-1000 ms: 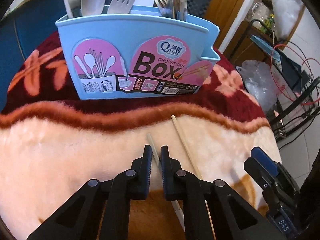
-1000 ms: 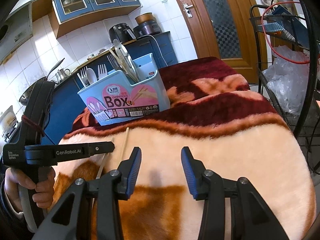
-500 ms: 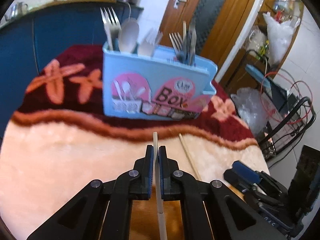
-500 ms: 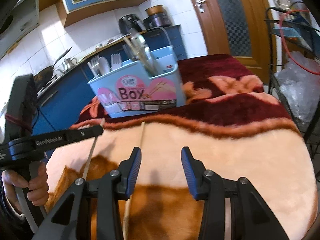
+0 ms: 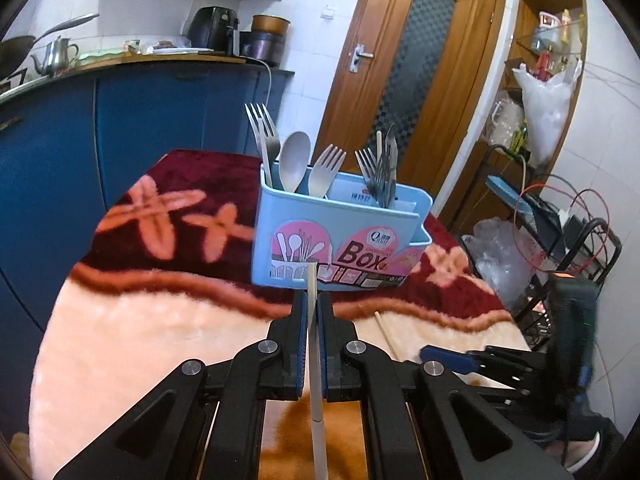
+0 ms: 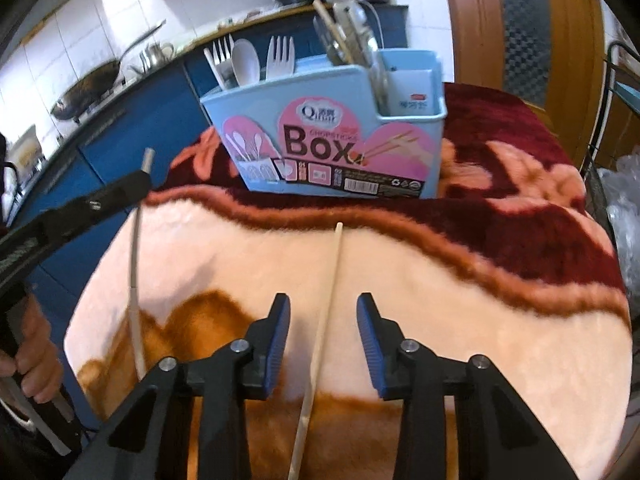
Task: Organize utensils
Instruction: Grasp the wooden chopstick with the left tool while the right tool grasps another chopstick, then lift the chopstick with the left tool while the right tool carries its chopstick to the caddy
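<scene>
At twelve o'clock from both grippers, the blue utensil box (image 6: 332,140) stands on the blanket (image 6: 460,292), with bare plush before it. Two chopsticks show: the left gripper (image 5: 312,312) clamps the pale chopstick (image 5: 313,360) above the blanket; the wooden chopstick (image 6: 326,312) lies flat between the spread fingers of the right gripper (image 6: 323,316). Three plastic forks and one spoon (image 6: 245,62) fill the box's left compartment.
</scene>
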Motion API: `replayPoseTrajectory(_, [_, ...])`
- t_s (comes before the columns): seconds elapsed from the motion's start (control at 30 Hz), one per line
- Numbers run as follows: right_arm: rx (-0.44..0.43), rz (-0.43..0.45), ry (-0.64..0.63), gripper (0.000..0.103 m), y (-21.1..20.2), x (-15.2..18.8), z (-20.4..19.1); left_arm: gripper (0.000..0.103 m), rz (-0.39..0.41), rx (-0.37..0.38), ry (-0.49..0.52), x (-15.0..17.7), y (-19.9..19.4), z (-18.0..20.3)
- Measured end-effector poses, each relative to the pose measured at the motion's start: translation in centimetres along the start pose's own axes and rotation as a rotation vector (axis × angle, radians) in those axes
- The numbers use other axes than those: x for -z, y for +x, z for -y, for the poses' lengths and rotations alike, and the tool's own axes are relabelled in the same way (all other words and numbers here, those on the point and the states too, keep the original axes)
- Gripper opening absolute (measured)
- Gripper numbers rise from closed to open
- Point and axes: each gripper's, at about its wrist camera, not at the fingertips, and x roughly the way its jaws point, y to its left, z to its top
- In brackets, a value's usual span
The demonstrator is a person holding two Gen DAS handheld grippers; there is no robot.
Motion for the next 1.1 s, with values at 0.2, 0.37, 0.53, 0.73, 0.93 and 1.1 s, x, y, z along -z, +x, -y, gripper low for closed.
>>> replayPoseTrajectory(0.2, [0.014, -0.081, 0.005, 0.030, 1.3, -1.1, 0.1, 0.004, 0.026, 0.009, -0.007, 0.1, -0.5, -0.4])
replayPoseTrajectory(0.37, [0.025, -0.098, -0.006, 0.028, 1.8, -1.4, 0.0, 0.004, 0.028, -0.001, -0.014, 0.1, -0.3, -0.8])
replayPoseTrajectory(0.53, [0.030, -0.098, -0.023, 0.010, 1.8, -1.6, 0.2, 0.004, 0.035, -0.005, -0.022, 0.1, -0.3, -1.0])
replayPoseTrajectory(0.73, [-0.060, -0.016, 0.031, 0.007, 0.1, -1.5, 0.7, 0.004, 0.050, -0.007, -0.019, 0.0, -0.7, -1.0])
replayPoseTrajectory(0.93, [-0.062, 0.211, 0.044, 0.007, -4.4, -1.4, 0.4, 0.004, 0.119, 0.004, -0.007, -0.9, -2.1, -0.8])
replayPoseTrajectory(1.1, [-0.054, 0.321, 0.069, 0.007, -6.5, -1.6, 0.6, 0.004, 0.215, -0.028, 0.038, -2.5, -3.5, -0.1])
